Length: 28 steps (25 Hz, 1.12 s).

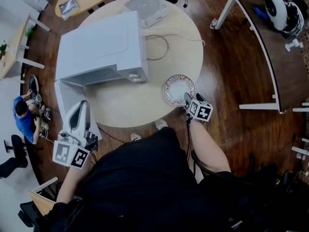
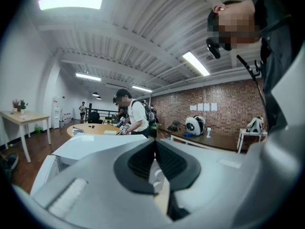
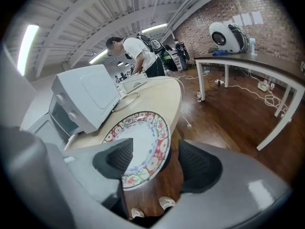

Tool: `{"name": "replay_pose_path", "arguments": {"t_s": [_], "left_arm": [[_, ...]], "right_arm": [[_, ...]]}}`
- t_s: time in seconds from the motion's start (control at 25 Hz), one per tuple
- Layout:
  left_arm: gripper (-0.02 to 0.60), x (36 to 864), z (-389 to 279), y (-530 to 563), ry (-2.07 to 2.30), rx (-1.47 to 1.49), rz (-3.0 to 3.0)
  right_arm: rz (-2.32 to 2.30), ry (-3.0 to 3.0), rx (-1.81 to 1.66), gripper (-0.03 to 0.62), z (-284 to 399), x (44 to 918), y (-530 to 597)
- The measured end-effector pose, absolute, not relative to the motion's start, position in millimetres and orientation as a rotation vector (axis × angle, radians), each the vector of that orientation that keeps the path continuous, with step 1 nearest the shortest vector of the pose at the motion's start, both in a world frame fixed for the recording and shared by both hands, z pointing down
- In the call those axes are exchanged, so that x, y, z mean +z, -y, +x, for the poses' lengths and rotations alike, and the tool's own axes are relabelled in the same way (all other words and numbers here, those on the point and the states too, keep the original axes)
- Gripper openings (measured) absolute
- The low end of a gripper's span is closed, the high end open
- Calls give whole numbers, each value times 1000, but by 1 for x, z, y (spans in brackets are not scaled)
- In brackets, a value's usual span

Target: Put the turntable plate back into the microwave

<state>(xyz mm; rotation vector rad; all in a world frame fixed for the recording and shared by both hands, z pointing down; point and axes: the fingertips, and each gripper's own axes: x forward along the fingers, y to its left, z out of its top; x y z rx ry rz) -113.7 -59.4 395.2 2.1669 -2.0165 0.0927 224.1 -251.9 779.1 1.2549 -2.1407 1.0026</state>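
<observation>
The patterned turntable plate (image 1: 177,88) (image 3: 138,144) lies at the near right edge of the round table (image 1: 130,105), its rim jutting a little past the edge. My right gripper (image 1: 188,100) (image 3: 155,159) is open and straddles that near rim: one pad is over the plate, the other beyond the table edge, neither pressing. The white microwave (image 1: 101,50) (image 3: 83,99) stands at the table's left with its door (image 1: 62,98) swung open. My left gripper (image 1: 83,108) (image 2: 153,147) is shut and empty, hovering by that door.
A white box (image 1: 145,6) and a looped cable (image 1: 159,47) lie on the table behind the microwave. Someone crouches on the floor at the left (image 1: 24,117). Another person (image 3: 136,56) bends over a far table. A dark desk (image 1: 280,57) stands at the right.
</observation>
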Motion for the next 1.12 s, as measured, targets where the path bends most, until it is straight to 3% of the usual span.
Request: {"name": "replay_pose_path", "arguments": {"t_s": [0.36, 0.64, 1.12], "left_arm": [[5, 398, -114, 58, 2036, 95, 2139], [5, 403, -103, 59, 2027, 94, 2145], [5, 403, -111, 44, 2047, 40, 2127]], "right_arm": [[1244, 2108, 1085, 288, 217, 796, 256], [1213, 2138, 1105, 202, 220, 797, 254], [1283, 2160, 1184, 119, 225, 781, 250]]}}
